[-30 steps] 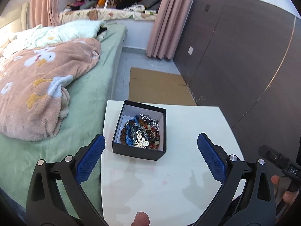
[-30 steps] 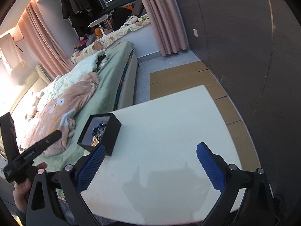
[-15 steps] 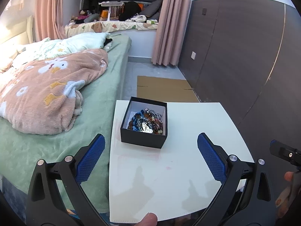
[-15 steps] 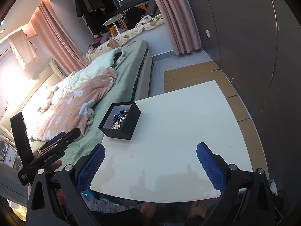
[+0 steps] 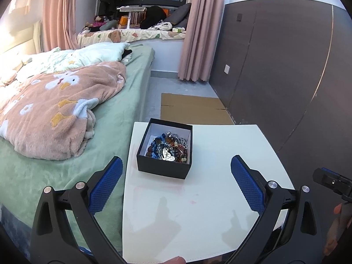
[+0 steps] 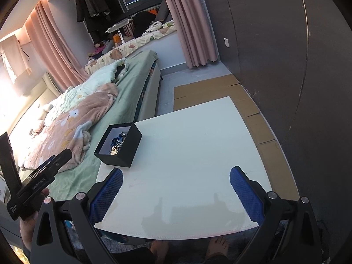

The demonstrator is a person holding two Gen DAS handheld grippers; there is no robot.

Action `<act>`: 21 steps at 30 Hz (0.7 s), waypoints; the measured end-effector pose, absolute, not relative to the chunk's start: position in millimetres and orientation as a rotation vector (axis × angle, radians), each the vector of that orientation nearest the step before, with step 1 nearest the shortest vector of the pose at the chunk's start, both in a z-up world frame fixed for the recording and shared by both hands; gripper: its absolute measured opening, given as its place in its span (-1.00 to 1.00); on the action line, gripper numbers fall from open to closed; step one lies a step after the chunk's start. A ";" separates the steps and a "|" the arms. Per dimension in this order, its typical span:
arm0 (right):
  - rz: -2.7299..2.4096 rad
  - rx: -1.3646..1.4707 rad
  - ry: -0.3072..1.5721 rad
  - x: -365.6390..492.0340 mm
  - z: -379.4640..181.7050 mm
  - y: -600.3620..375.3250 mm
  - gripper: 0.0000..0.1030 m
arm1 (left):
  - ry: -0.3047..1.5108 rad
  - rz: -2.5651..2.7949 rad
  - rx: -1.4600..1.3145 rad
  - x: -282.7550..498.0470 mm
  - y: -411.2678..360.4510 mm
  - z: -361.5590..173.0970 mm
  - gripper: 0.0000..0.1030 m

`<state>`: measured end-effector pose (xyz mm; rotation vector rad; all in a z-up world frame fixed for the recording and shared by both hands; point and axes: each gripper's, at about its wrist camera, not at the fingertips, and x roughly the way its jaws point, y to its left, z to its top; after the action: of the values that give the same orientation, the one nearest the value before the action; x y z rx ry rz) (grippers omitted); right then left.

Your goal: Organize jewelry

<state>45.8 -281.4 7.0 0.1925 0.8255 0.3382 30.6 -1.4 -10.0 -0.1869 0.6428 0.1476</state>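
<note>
2 grippers in view, both spread wide with nothing between the blue textured pads. Left gripper [image 5: 176, 183] held above the near half of the white rectangular tabletop [image 5: 220, 198], jaws apart, clear of the surface. Right gripper [image 6: 176, 189] likewise released, hovering over the near edge of the same tabletop [image 6: 198, 154], fingers apart and gripping nothing.

1 open black square cardboard box [image 5: 164, 167] standing on the tabletop at the far left corner, next to the bed side. Seen also from the right wrist [image 6: 129, 147], upright, well apart from both grippers. Inside, on a pale lining: a tangled heap of beaded jewelry [image 5: 169, 146] in blue, brown, red and silver tones, with 1 pale metallic pendant lying on top toward the near wall. Individual pieces not separable at this resolution. No jewelry seen outside the box.

Green-sheeted bed [image 5: 44, 171] alongside the table's left edge, carrying a peach fleece blanket with white flower print [image 5: 55, 114]. Flattened brown cardboard sheet [image 5: 193, 110] on the floor beyond the table. Dark panelled wall [image 5: 286, 77] to the right. Pink curtains [image 5: 198, 33] at the far end.
</note>
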 end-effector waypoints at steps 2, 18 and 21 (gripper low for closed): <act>0.331 0.185 0.829 46.0 6.7 -281.0 0.86 | 0.641 0.149 -0.185 30.4 -1.6 -9.9 0.90; 0.332 0.179 0.831 50.8 1.9 -283.4 0.86 | 0.614 0.183 -0.192 25.2 -0.4 -6.9 0.90; 0.330 0.178 0.833 51.2 1.1 -283.1 0.85 | 0.604 0.191 -0.196 24.4 0.2 -6.3 0.90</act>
<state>51.2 -283.1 1.1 0.1781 0.8326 0.3300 24.4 0.2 -6.3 -0.1956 0.6036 0.1907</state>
